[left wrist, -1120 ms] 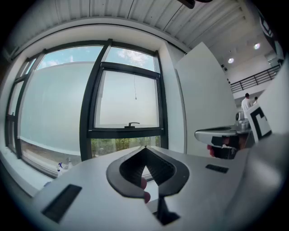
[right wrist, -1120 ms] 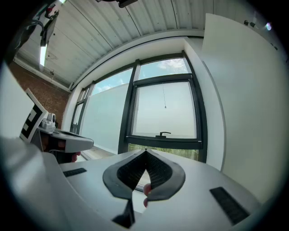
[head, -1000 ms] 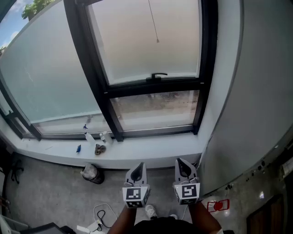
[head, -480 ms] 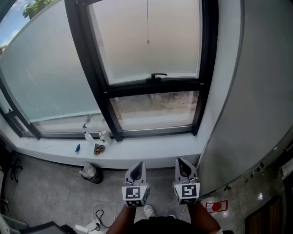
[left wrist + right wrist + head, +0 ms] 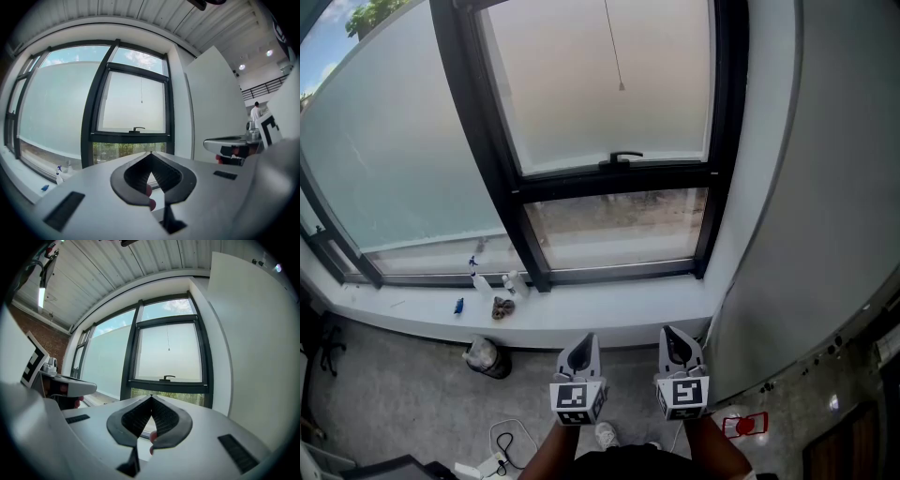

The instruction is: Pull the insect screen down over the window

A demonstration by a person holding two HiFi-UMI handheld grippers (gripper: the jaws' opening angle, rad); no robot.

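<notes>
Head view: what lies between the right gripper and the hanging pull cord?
From right gripper up to pull cord: white sill, lower pane, then the black window handle. No loose items there, head view shows.

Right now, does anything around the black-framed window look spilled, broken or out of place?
Nothing looks broken or spilled; the black-framed window looks intact. Only loose clutter: small white spray bottles and a brownish crumpled lump sit on the white sill, and a white cable lies tangled on the grey floor.
</notes>
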